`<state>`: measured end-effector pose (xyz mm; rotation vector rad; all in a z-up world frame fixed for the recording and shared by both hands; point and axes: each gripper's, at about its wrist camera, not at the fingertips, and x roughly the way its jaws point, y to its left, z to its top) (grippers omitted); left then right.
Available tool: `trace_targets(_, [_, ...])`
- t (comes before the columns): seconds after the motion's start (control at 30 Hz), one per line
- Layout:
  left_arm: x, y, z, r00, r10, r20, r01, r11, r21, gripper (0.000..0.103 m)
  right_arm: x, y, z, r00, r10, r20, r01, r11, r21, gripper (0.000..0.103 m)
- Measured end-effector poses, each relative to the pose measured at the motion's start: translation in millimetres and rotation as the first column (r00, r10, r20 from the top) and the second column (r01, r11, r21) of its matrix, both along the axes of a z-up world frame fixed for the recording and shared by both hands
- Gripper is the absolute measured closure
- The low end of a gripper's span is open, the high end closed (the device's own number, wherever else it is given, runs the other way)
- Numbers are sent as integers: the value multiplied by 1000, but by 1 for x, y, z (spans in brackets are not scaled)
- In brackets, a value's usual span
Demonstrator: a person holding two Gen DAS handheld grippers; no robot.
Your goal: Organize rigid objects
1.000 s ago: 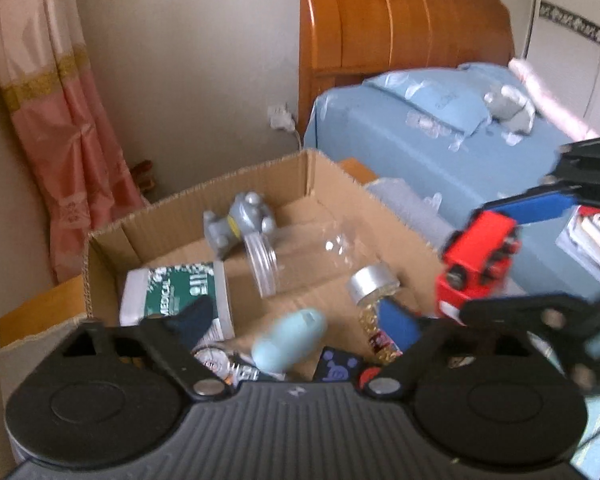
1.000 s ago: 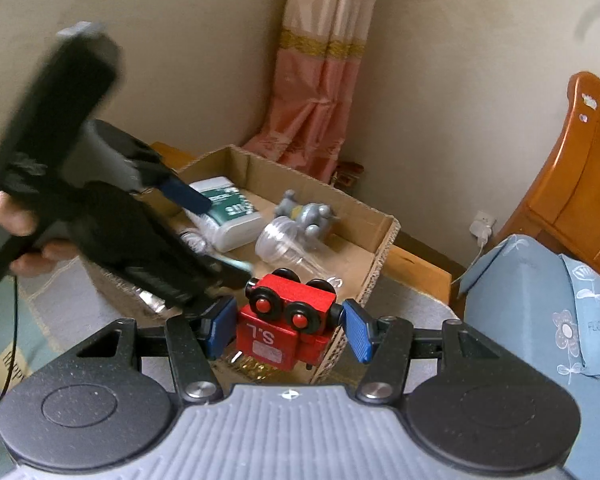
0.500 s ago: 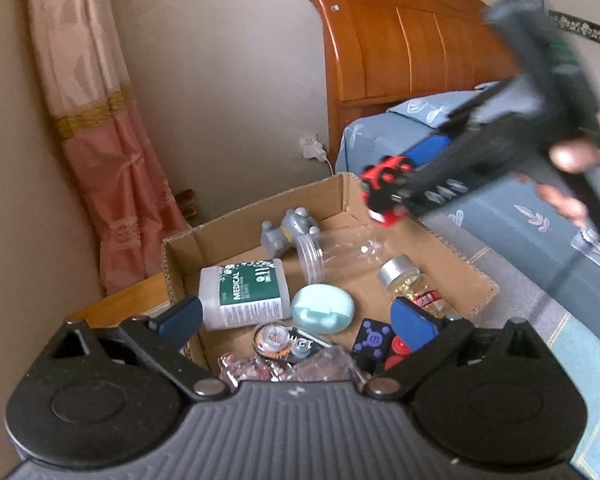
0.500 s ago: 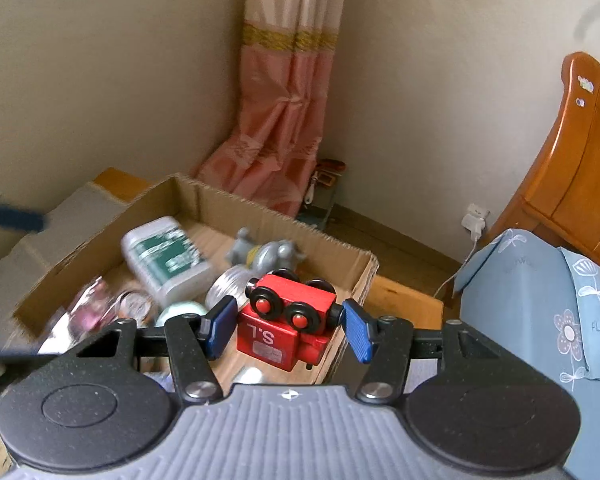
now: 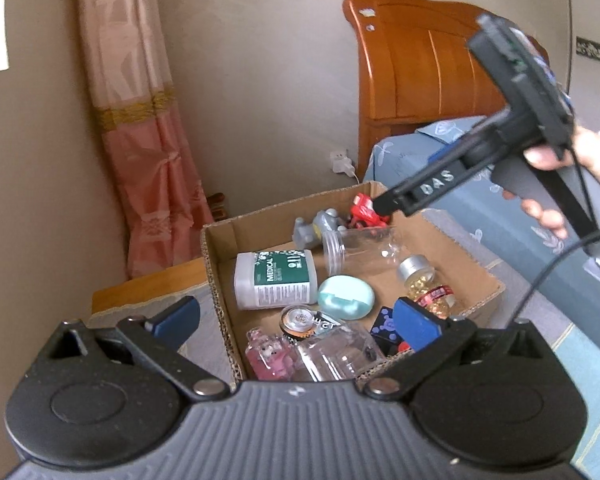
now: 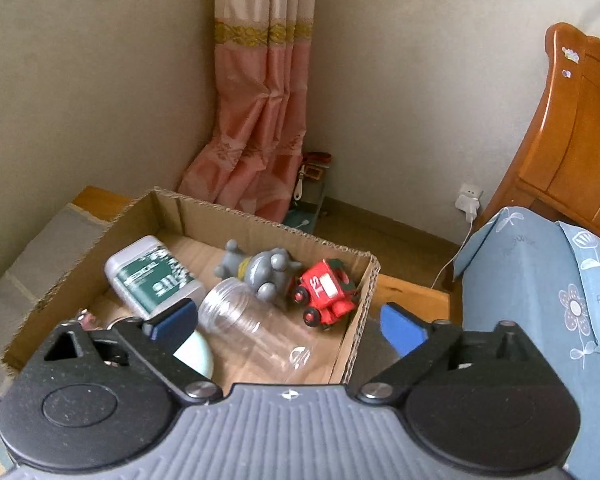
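Red toy train (image 6: 325,297): rigid, light, probably wooden; lying tipped in far corner of box (image 6: 168,208), beside grey figure (image 6: 260,270). Best gripped across flat sides. Right gripper (image 6: 288,320) opening, empty; left gripper (image 5: 296,320) opening, empty.

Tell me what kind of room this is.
Most likely a bedroom: a wooden headboard stands over a bed in blue floral bedding, and a pink curtain hangs in the corner.

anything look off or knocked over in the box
Nothing damaged or spilled. The red toy train lies tipped on its side in the cardboard box's corner beside the grey figurine, and the clear jar lies on its side.
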<state>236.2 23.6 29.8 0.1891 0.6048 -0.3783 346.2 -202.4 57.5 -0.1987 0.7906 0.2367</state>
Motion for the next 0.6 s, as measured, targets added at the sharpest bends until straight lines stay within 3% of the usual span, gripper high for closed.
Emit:
trace_targets(0.23, [-21, 4, 5, 994, 105, -22, -105, 994, 0, 1, -50, 10, 5, 995, -80, -63, 80, 997, -12, 0])
trace_targets(0.4, [-41, 6, 7, 968, 243, -56, -243, 970, 6, 1, -101, 17, -1, 982, -171, -81, 170, 985, -22, 0])
trace_targets(0.6, [-67, 5, 5, 940, 317, -127, -318, 948, 11, 1, -160, 19, -1, 964, -254, -78, 260, 963, 71, 0])
